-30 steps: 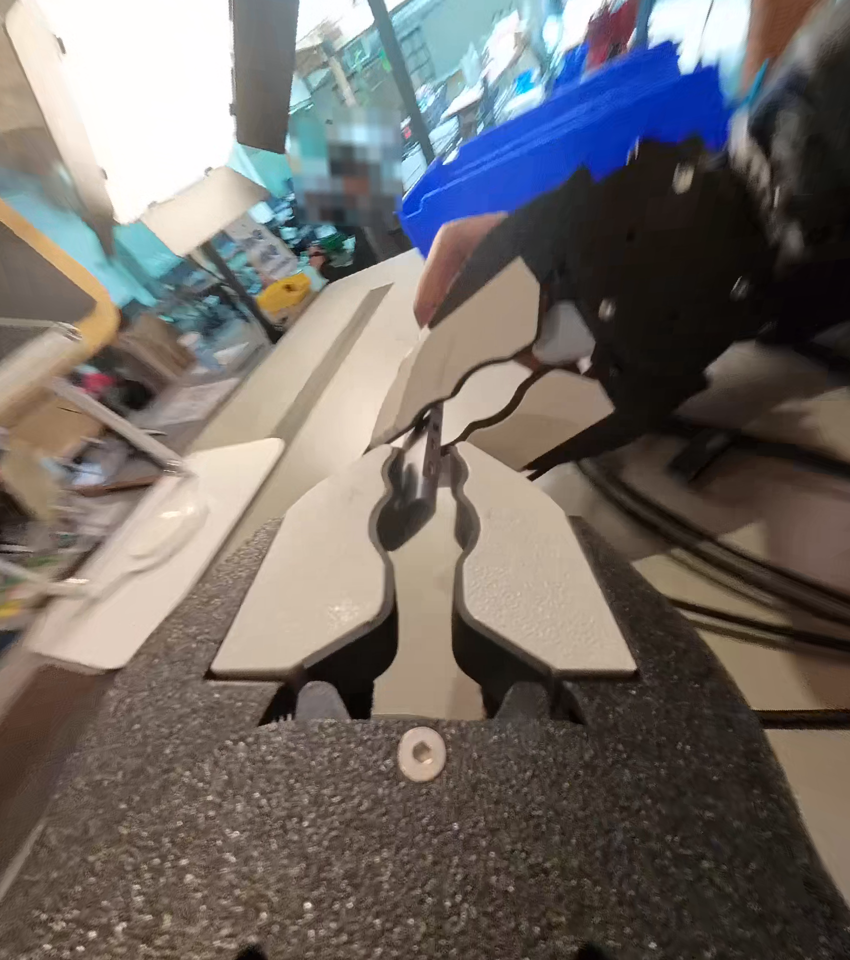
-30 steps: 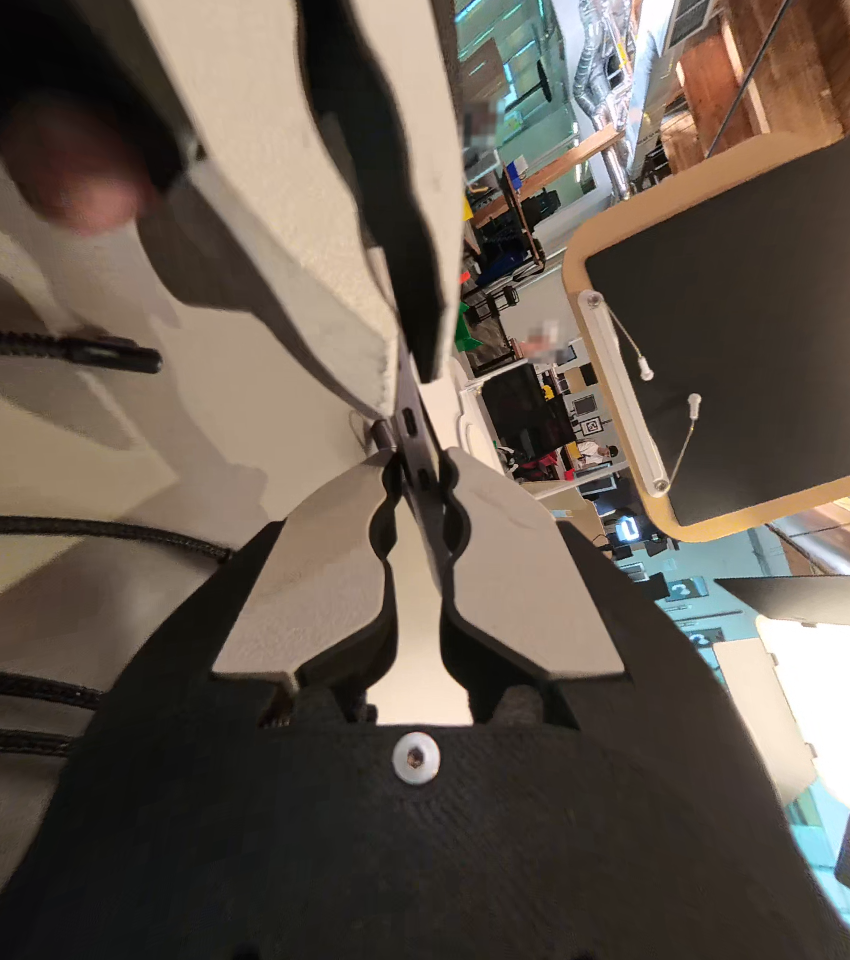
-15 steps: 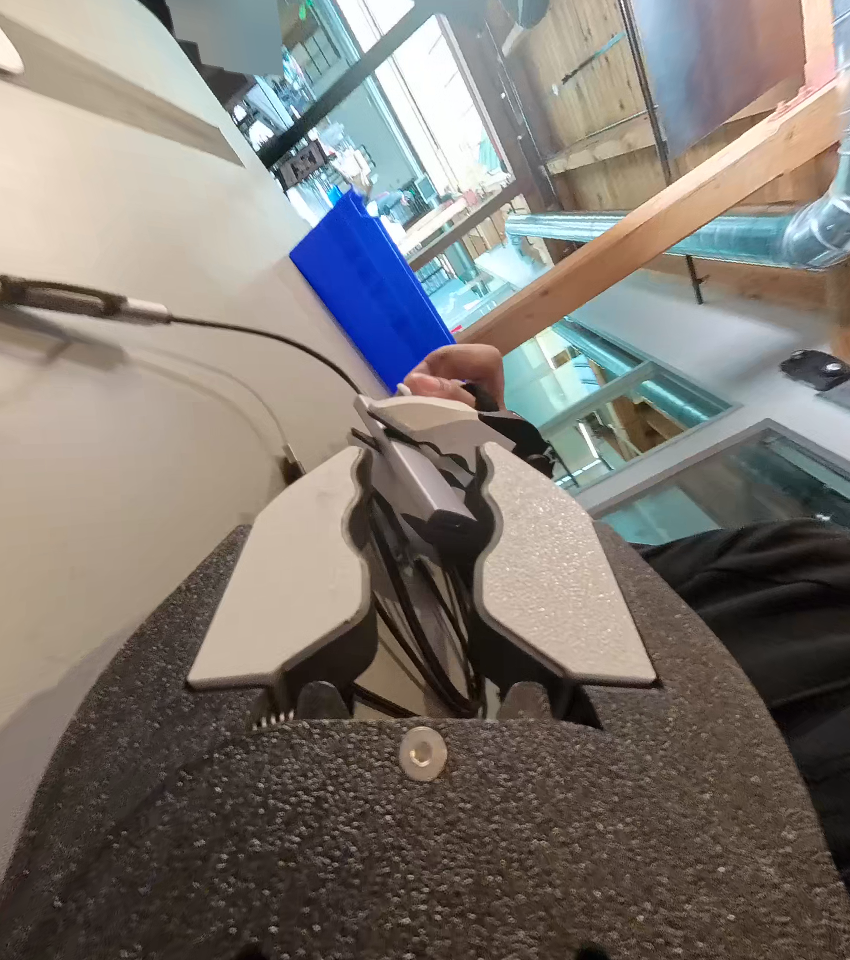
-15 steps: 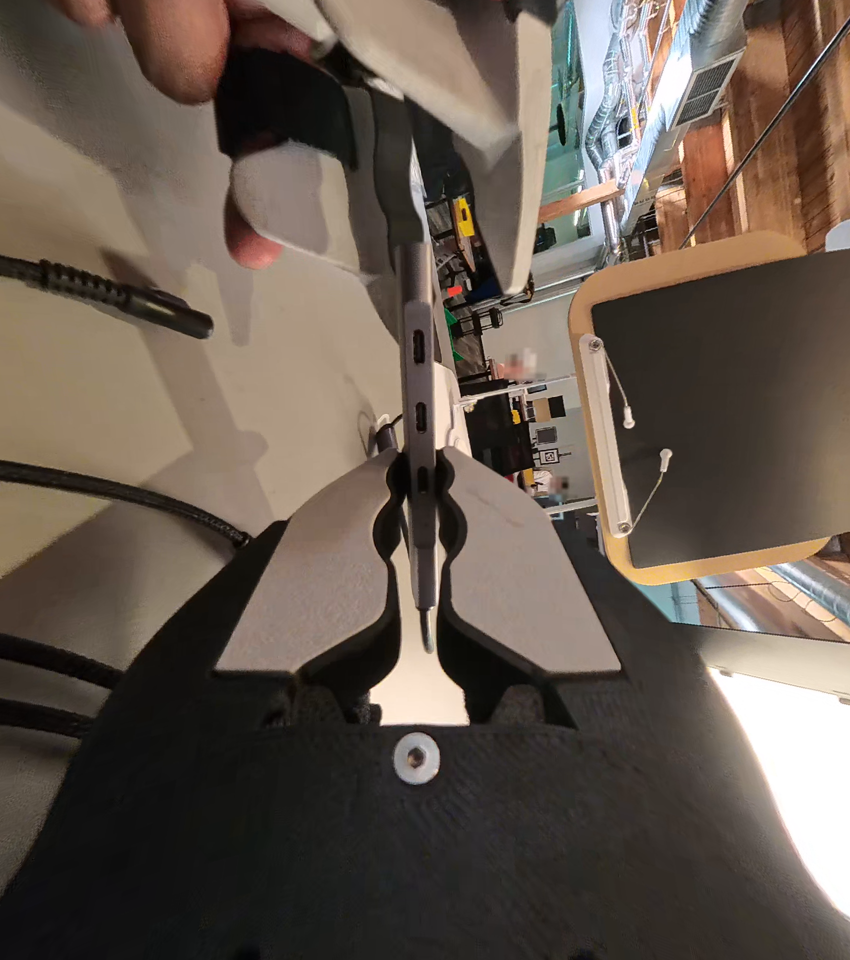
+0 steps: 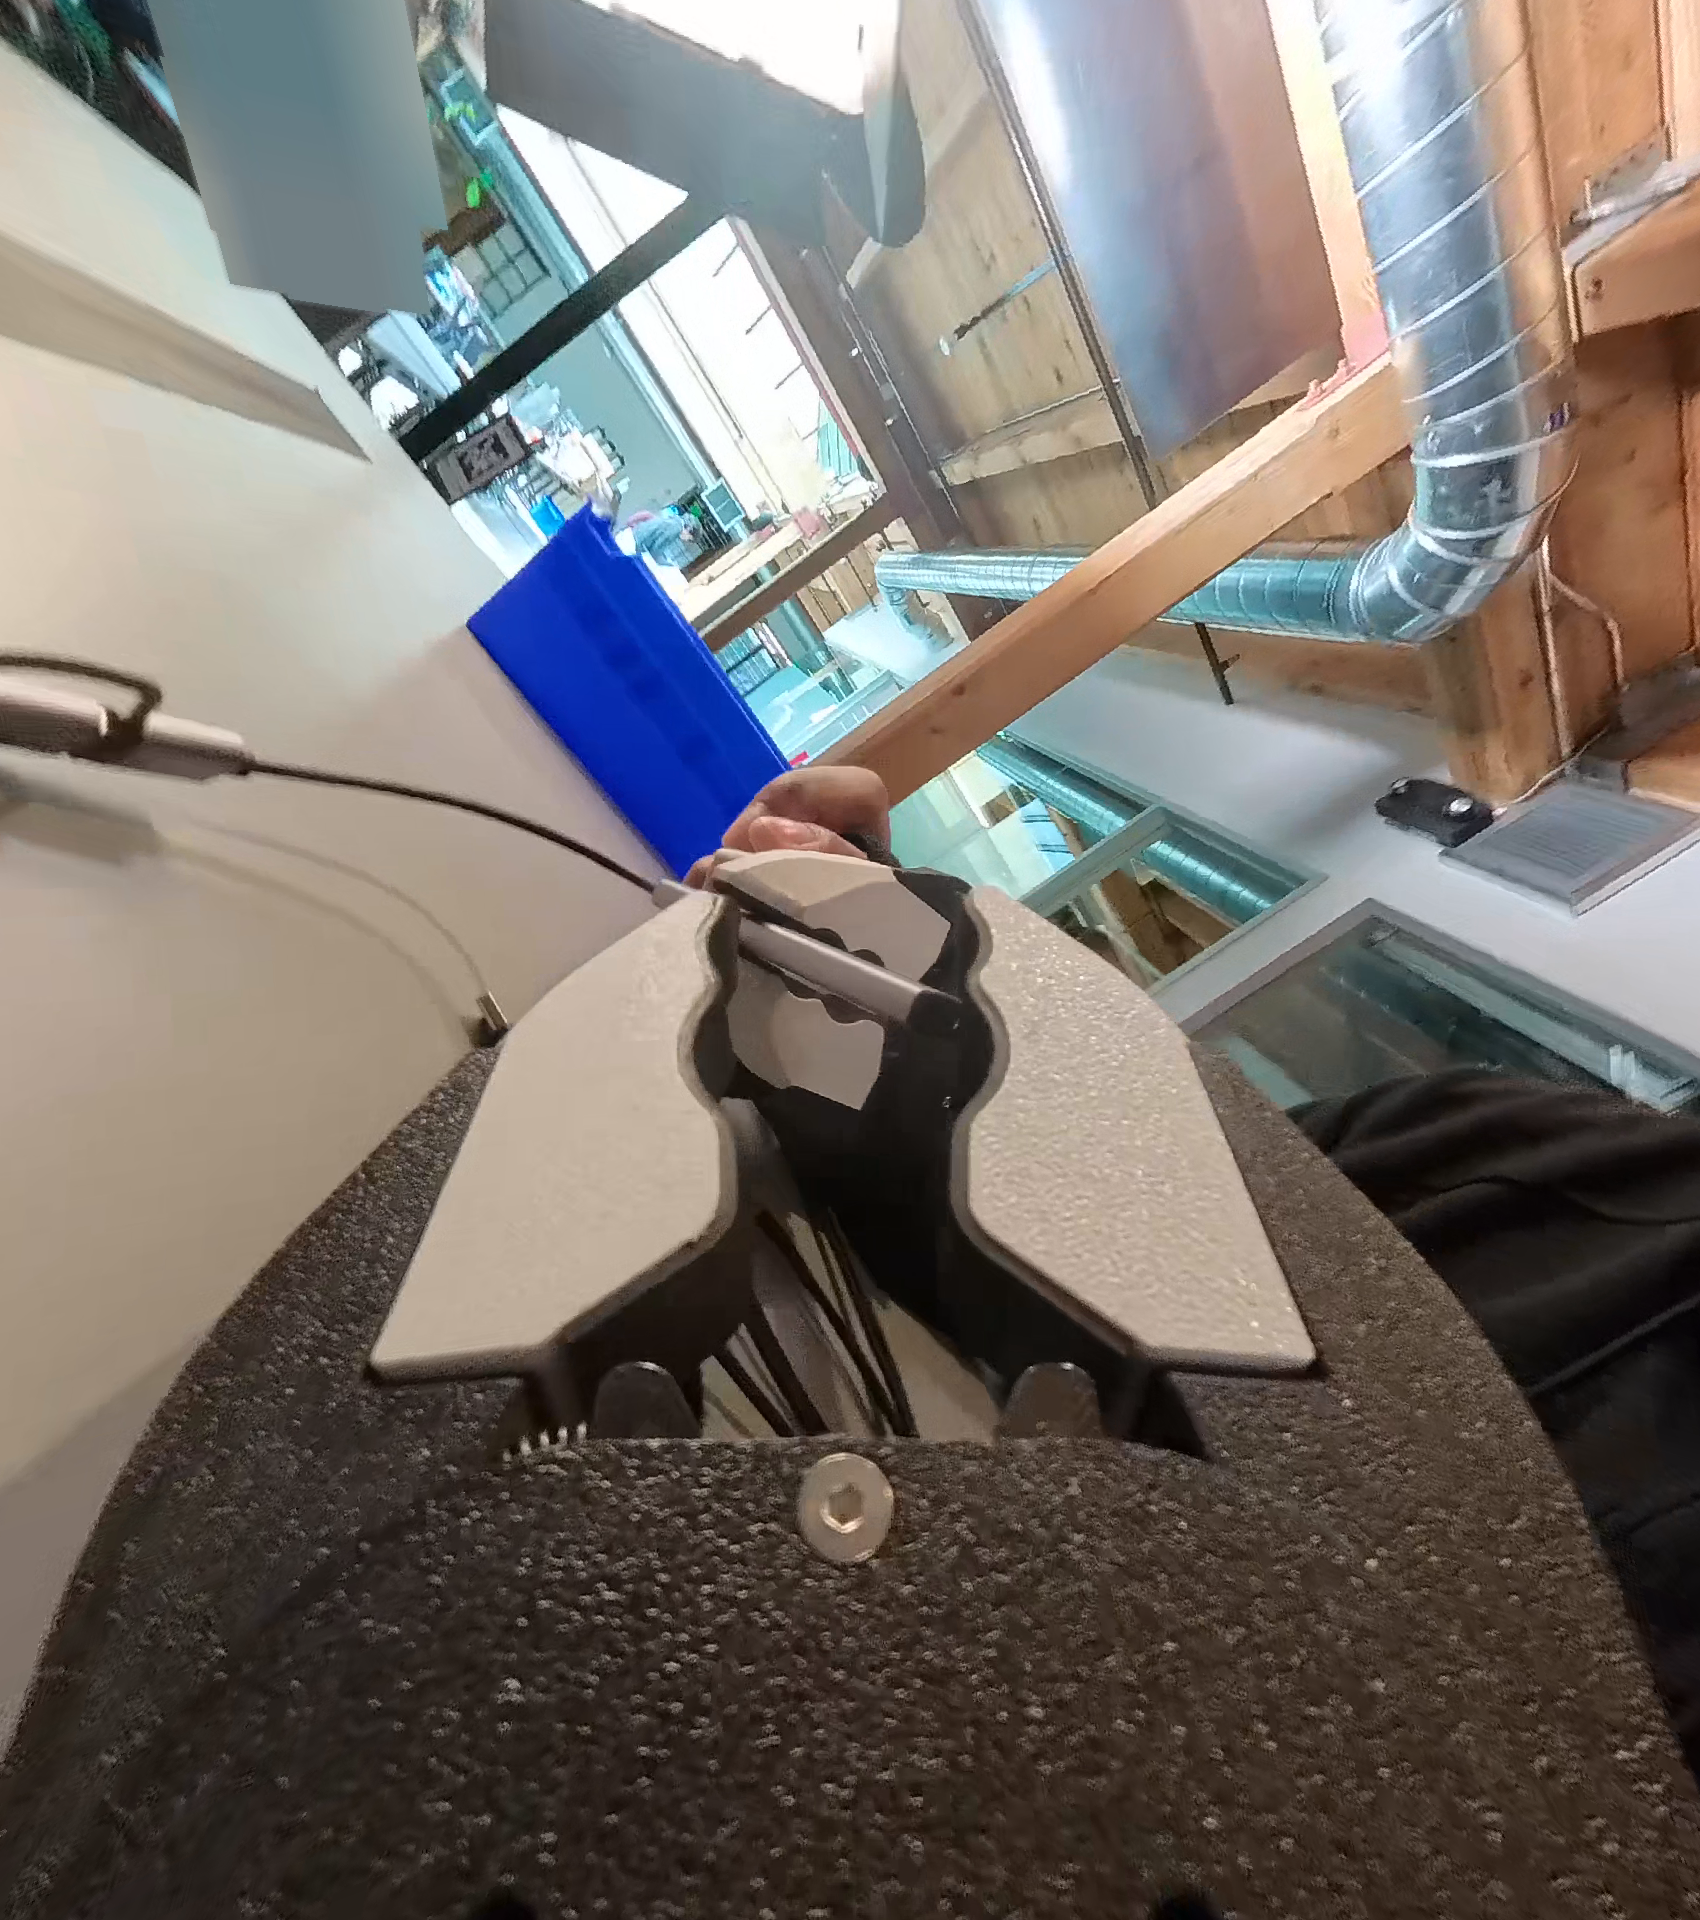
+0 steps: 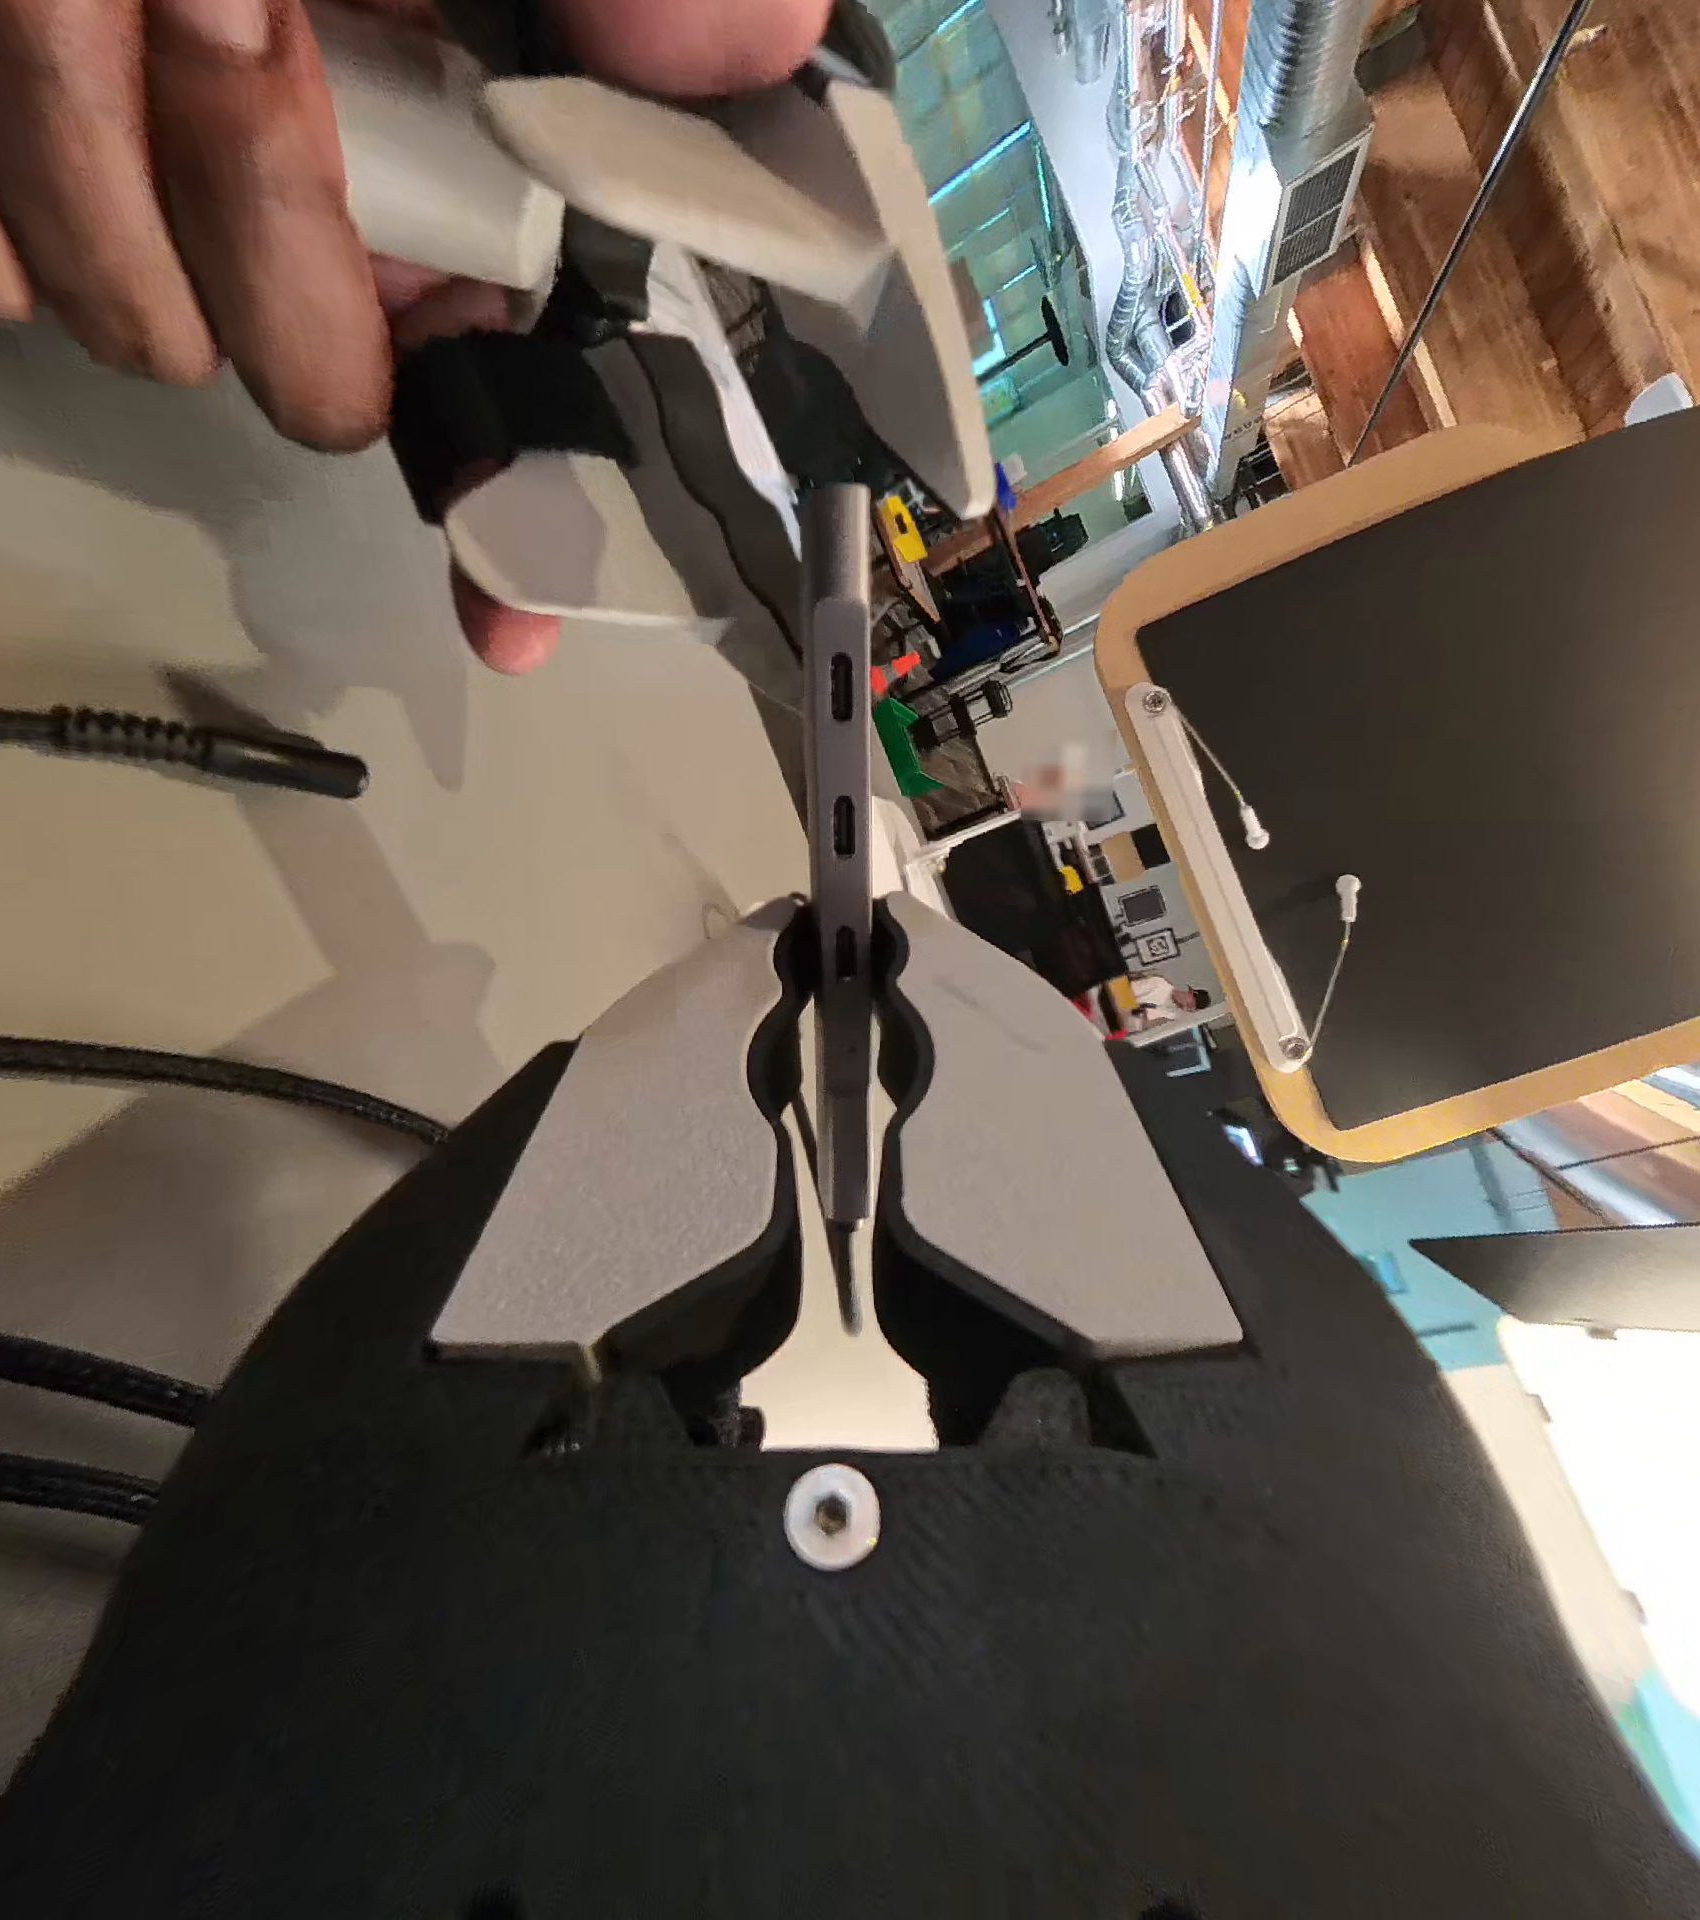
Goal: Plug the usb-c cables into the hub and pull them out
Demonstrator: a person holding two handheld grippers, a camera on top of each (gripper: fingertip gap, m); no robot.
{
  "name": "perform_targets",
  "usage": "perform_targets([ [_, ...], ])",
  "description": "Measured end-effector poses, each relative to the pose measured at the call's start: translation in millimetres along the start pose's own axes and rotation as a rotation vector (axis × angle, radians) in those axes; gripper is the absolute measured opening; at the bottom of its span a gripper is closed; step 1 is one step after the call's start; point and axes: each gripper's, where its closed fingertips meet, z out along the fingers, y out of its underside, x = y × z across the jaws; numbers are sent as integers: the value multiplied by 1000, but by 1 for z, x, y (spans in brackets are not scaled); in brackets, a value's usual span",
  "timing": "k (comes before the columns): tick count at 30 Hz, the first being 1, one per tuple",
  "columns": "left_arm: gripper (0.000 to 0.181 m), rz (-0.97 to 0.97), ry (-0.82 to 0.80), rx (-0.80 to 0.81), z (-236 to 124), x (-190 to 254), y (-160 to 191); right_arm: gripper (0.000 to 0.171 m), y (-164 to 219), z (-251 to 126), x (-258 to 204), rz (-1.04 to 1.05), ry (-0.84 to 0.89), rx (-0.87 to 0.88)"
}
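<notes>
My right gripper (image 6: 841, 935) is shut on the grey usb hub (image 6: 841, 748) and holds it edge-on above the table, with its ports facing the camera. My left gripper (image 5: 851, 971), held by a hand (image 6: 202, 208), is open. Its fingers (image 6: 576, 561) stand apart on either side of the hub's far end without pressing on it. In the left wrist view the hub (image 5: 835, 966) lies slantwise between my fingers, clamped by the right gripper's fingers (image 5: 815, 883). A loose black usb-c plug (image 6: 295, 767) lies on the table to the left.
Several black braided cables (image 6: 150, 1070) run across the white table (image 6: 202, 935). The hub's thin lead (image 5: 430, 805) runs to a silver connector (image 5: 98, 727). A blue bin (image 5: 617, 696) stands at the table's edge. A black board with a wooden rim (image 6: 1448, 779) is at the right. The grippers' ends are close to 5 centimetres from one another. From either gripper's tips it is about 9 centimetres to the loose black usb-c plug (image 6: 295, 767).
A second ago both grippers pinched the hub close together. The left gripper has opened and drawn back to the hub's far end, so more of the hub shows. The right grip is unchanged.
</notes>
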Motion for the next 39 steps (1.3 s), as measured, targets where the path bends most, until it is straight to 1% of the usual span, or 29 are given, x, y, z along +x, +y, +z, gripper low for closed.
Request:
perform_targets([
  [5, 40, 289, -34, 38, -8, 14, -11, 10, -6, -3, 6, 78, 5, 45],
  [11, 40, 629, -90, 8, -8, 31, -9, 9, -15, -5, 10, 146, 8, 92],
  [15, 41, 747, -38, 5, -7, 47, -3, 9, -23, -9, 19, 248, 10, 152],
  [19, 41, 888, -70, -69, -1, 44, 10, 9, -38, -16, 22, 343, -22, 242],
  [24, 41, 984, -61, -154, 11, 41, 29, 10, -49, -17, 10, 358, -98, 292],
  [29, 20, 1068, -33, -128, 15, 49, 32, 9, -56, -19, 3, 391, -151, 332],
  [33, 19, 1134, -55, -125, 16, 49, 31, 10, -55, -18, 2, 403, -164, 331],
  [39, 18, 1158, -68, -125, 17, 48, 31, 10, -54, -17, 2, 408, -164, 327],
])
